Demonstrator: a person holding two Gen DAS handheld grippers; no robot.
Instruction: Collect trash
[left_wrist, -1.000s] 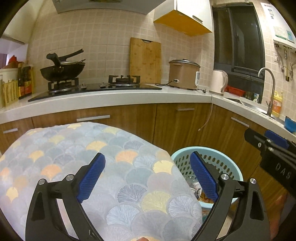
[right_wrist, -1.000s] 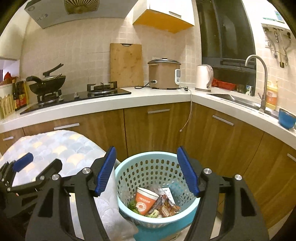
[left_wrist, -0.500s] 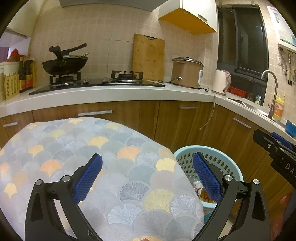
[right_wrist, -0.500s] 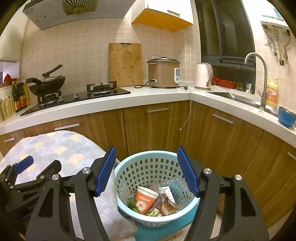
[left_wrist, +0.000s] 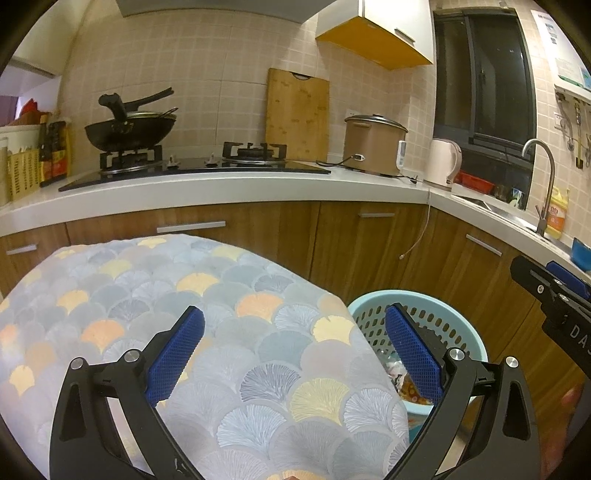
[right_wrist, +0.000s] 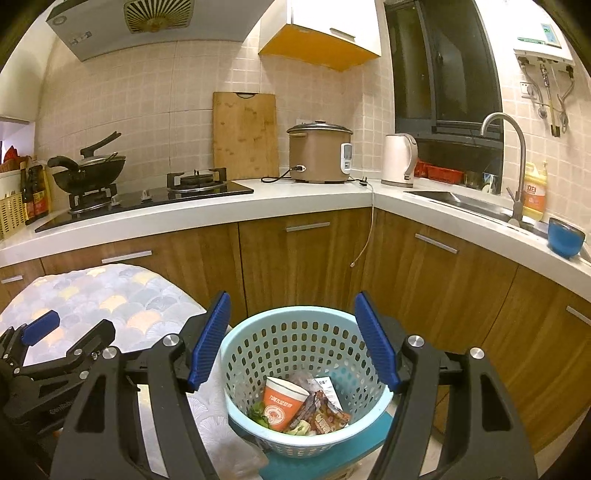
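Observation:
A light blue perforated basket (right_wrist: 295, 332) stands beside the table and holds an orange paper cup (right_wrist: 282, 402), snack wrappers (right_wrist: 325, 411) and green scraps. My right gripper (right_wrist: 293, 350) is open and empty, hovering above the basket. My left gripper (left_wrist: 295, 354) is open and empty above the table with the scale-patterned cloth (left_wrist: 184, 295). The basket (left_wrist: 458, 325) shows at the table's right edge in the left wrist view. The left gripper (right_wrist: 55, 339) also shows at the left of the right wrist view.
Wooden cabinets (right_wrist: 303, 258) under a white counter (right_wrist: 184, 218) run behind and to the right. On the counter stand a wok (right_wrist: 88, 173), a rice cooker (right_wrist: 319, 155), a kettle (right_wrist: 400, 160), a sink tap (right_wrist: 517, 162) and a blue cup (right_wrist: 565, 242).
Both grippers have risen and drawn back a little, so the views tilt up slightly. Both stay open and empty. The basket's contents are unchanged.

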